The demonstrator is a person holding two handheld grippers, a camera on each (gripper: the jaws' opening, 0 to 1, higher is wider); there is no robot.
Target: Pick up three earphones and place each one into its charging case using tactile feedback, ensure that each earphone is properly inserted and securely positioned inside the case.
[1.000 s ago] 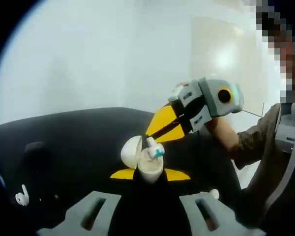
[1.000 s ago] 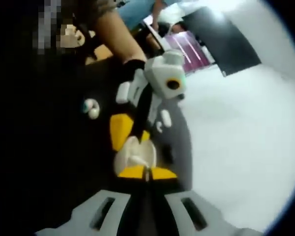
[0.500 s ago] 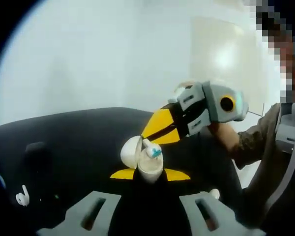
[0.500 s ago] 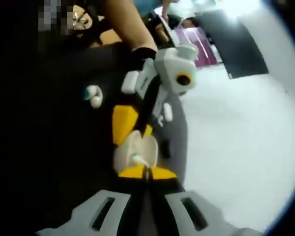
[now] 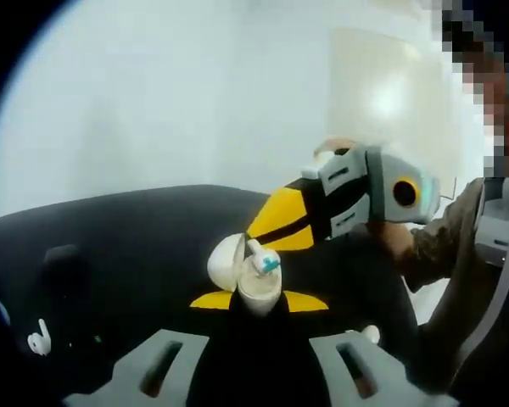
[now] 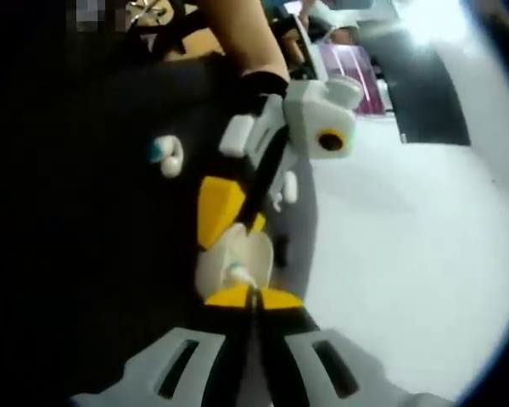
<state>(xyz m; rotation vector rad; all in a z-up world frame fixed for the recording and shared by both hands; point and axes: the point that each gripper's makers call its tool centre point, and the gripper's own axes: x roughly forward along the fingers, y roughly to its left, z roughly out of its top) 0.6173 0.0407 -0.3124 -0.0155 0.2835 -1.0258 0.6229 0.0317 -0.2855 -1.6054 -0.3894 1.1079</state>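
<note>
- Black cloth covers the desk [image 5: 136, 246], with a pale wall behind it in the left gripper view.
- An open white case [image 5: 253, 278] is pinched between the yellow tips of the left tool [image 5: 260, 300], its lid tipped back.
- One earphone [image 5: 262, 258], white with a teal tip, is seated partly in the case, its stem sticking up.
- The right tool [image 5: 282, 223] is seen just above and beside that earphone; its yellow tips are pressed together [image 6: 253, 298].
- A second earphone [image 5: 38, 339] lies on the desk at far left, well apart from the case.
- A third earphone [image 6: 167, 154] lies on the desk in the right gripper view.
</note>
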